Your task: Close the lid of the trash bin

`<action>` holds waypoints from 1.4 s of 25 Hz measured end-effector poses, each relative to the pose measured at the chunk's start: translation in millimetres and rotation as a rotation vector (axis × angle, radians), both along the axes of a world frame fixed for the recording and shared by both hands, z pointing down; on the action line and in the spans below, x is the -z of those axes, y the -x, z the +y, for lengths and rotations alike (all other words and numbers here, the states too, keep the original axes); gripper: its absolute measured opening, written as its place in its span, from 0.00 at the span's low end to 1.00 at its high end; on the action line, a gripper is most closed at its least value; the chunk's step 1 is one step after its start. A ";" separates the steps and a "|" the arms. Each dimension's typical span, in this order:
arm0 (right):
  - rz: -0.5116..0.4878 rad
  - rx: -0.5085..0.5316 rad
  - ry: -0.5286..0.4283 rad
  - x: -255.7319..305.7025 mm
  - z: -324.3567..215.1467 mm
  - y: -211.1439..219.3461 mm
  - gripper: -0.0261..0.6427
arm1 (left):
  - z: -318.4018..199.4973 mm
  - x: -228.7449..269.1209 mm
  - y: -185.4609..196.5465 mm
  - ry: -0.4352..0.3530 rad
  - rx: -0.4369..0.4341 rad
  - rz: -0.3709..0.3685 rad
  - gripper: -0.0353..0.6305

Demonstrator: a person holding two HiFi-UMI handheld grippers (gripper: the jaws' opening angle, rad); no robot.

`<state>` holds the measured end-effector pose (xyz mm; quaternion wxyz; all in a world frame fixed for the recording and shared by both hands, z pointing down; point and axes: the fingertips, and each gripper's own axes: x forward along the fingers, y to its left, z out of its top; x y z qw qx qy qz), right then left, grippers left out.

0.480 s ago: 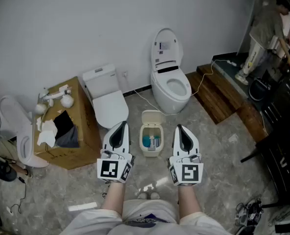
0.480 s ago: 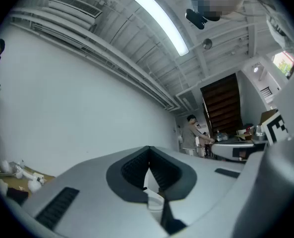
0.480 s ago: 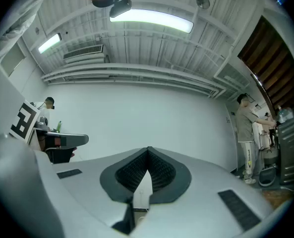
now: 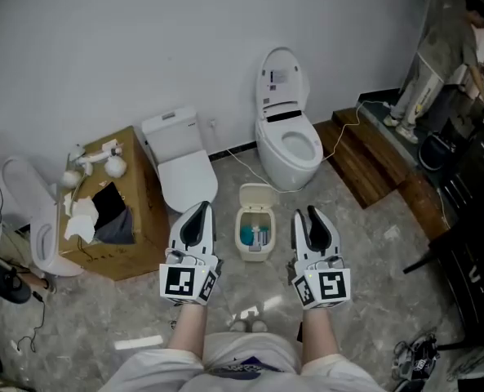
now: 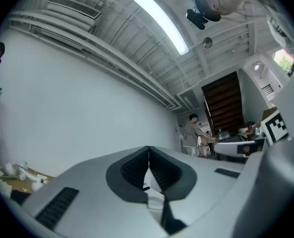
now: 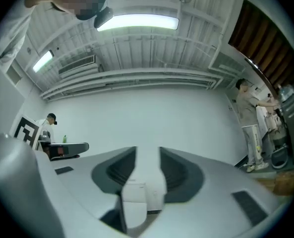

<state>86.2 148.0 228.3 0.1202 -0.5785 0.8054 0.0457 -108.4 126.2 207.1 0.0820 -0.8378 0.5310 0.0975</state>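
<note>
A small cream trash bin [image 4: 255, 235] stands on the floor between my two grippers, with blue and white rubbish inside. Its lid [image 4: 255, 194] is tipped up at the far side. In the head view my left gripper [image 4: 199, 207] hangs left of the bin, its jaws shut together and empty. To the bin's right my right gripper [image 4: 307, 212] has its jaws a little apart and holds nothing. Neither touches the bin. The left gripper view shows that gripper [image 5: 148, 151] with its pads meeting, aimed at the wall. In the right gripper view the right gripper [image 6: 147, 155] shows a narrow gap with the wall behind.
A white toilet [image 4: 180, 166] with its lid down stands left of the bin. A second toilet [image 4: 289, 141], lid up, stands behind it. A cardboard box [image 4: 119, 243] sits far left and wooden steps [image 4: 372, 158] at right. A person [image 4: 458, 35] stands at top right.
My right gripper's jaws have parted slightly and it has shifted a little to the right. The left gripper and the bin look unchanged.
</note>
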 end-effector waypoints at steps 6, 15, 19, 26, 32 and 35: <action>-0.100 -0.129 0.006 6.1 0.6 -59.9 0.77 | -5.0 10.9 33.8 -0.010 0.053 0.056 0.55; -0.107 -0.156 0.010 6.7 0.7 -72.7 0.81 | -5.3 18.7 41.9 -0.012 0.075 0.069 0.57; -0.077 -0.130 0.032 3.2 -5.6 -74.9 0.80 | -10.1 8.6 29.0 0.015 0.070 0.066 0.57; -0.052 -0.100 0.056 -4.8 -27.7 -88.1 0.80 | -25.1 -12.1 26.3 0.062 0.120 0.083 0.57; -0.102 -0.105 0.063 -15.6 -49.8 -101.9 0.79 | -32.1 -11.3 32.8 0.061 0.170 0.055 0.57; -0.091 -0.086 0.070 -17.6 -63.3 -91.9 0.79 | -46.2 -8.0 34.1 0.064 0.174 0.056 0.57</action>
